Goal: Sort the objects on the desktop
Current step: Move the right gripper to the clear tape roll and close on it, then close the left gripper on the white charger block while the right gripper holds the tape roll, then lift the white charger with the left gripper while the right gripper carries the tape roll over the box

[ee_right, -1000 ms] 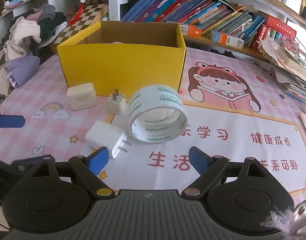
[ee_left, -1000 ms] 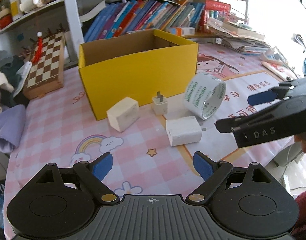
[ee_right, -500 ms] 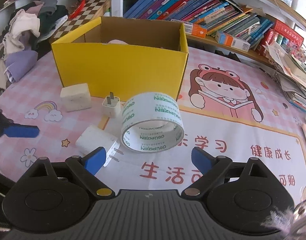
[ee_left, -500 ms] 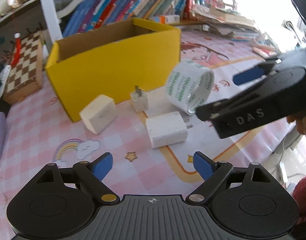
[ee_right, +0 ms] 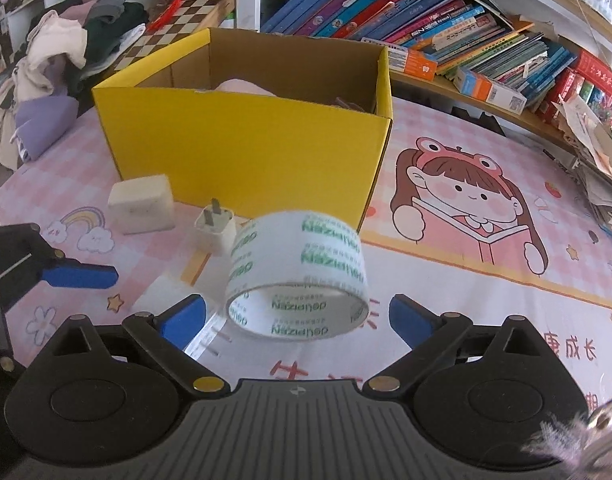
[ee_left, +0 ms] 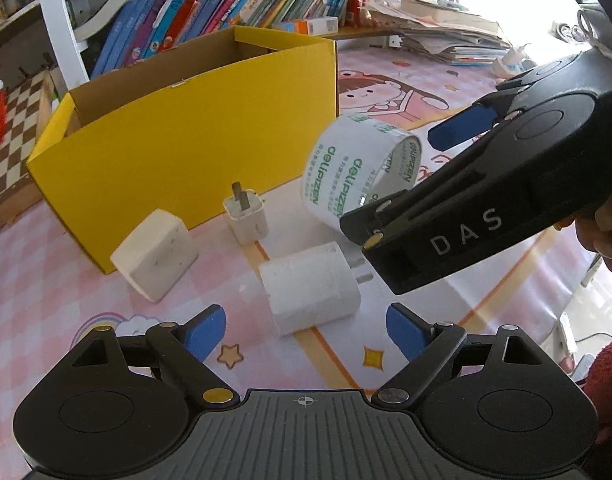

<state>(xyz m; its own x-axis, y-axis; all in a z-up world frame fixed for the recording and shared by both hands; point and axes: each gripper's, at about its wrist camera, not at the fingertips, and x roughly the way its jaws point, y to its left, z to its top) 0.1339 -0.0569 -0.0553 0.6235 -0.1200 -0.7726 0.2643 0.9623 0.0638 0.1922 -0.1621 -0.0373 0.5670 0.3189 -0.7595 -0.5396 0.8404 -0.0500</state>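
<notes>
Tape roll (ee_right: 297, 276) between open right gripper (ee_right: 297, 316) fingers

Left gripper (ee_left: 306, 326): fingers spread wide, holding nothing. Right gripper (ee_right: 297, 316): fingers likewise spread wide, empty, reaching in from the right, crossing ahead of the left. Hand (ee_left: 602, 232) partly visible behind it.

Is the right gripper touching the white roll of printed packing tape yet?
Apart. The right wrist view shows the right gripper open, a gap between each blue fingertip and the white roll of printed packing tape.
</notes>
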